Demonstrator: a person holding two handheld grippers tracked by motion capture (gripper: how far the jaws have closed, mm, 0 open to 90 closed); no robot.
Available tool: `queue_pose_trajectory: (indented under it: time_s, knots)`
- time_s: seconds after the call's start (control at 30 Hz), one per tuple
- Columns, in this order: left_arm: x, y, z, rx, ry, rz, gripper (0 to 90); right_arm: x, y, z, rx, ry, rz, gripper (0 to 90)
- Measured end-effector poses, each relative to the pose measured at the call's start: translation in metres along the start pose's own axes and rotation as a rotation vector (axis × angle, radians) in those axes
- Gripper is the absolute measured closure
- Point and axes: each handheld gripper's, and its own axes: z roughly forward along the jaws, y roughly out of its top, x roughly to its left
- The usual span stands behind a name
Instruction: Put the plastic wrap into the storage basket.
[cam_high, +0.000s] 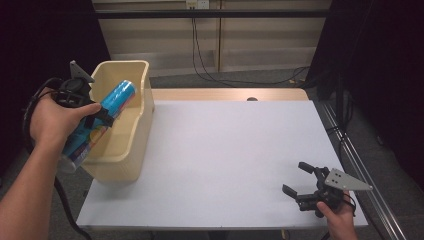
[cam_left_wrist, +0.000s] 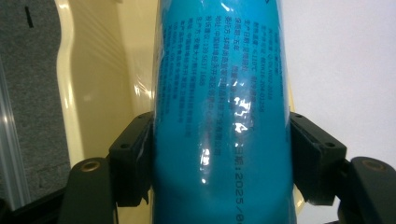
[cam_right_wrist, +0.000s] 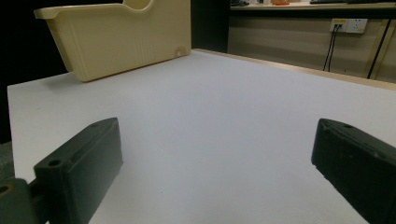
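Gripping a blue cylindrical canister (cam_high: 102, 117) around its middle, left gripper (cam_high: 97, 116) closed on it, one black jaw pressed flat against each side of the glossy printed wrap, as the left gripper view makes plain. Canister tilted, top end up and forward over the open cream plastic bin (cam_high: 131, 131), bottom end down and back past the near rim, beneath the left hand (cam_high: 52, 120). Judging from that pose, either lowering into the bin or lifting out of it; cannot tell which. Worth keeping the squeeze firm, since the film looks slick and the body round; worth bringing the low end fully past the near rim before any descent, and easing off only once the canister rests on the bin floor. Left forearm reaching in from below, wrist cocked, grey plate on top of the tool pointing away. Right gripper (cam_high: 299, 179) idle well apart from the bin, low over the white table (cam_high: 225, 150) at its near right corner, jaws spread wide with nothing between them, bare tabletop ahead and the bin off to the far left of those jaws. Right hand (cam_high: 337, 212) low, wrist near level.
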Motion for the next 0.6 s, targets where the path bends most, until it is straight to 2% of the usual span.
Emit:
queue_pose_trajectory:
  time_s: [0.2, 0.27, 0.5, 0.6]
  knots:
    - [0.003, 0.001, 0.009, 0.006, 0.011, -0.020, 32.2, 0.000, 0.000, 0.001, 0.000, 0.003, -0.003, 1.5]
    - [0.004, 0.002, 0.012, 0.006, 0.002, -0.033, 32.2, 0.001, 0.000, 0.001, 0.000, 0.003, -0.002, 1.5]
    - [0.004, 0.005, 0.018, 0.014, 0.012, -0.033, 32.2, 0.000, 0.000, 0.001, 0.001, 0.004, -0.004, 1.5]
    - [0.004, 0.007, 0.018, 0.015, 0.015, -0.048, 32.1, 0.000, 0.000, 0.001, 0.000, 0.004, -0.004, 1.5]
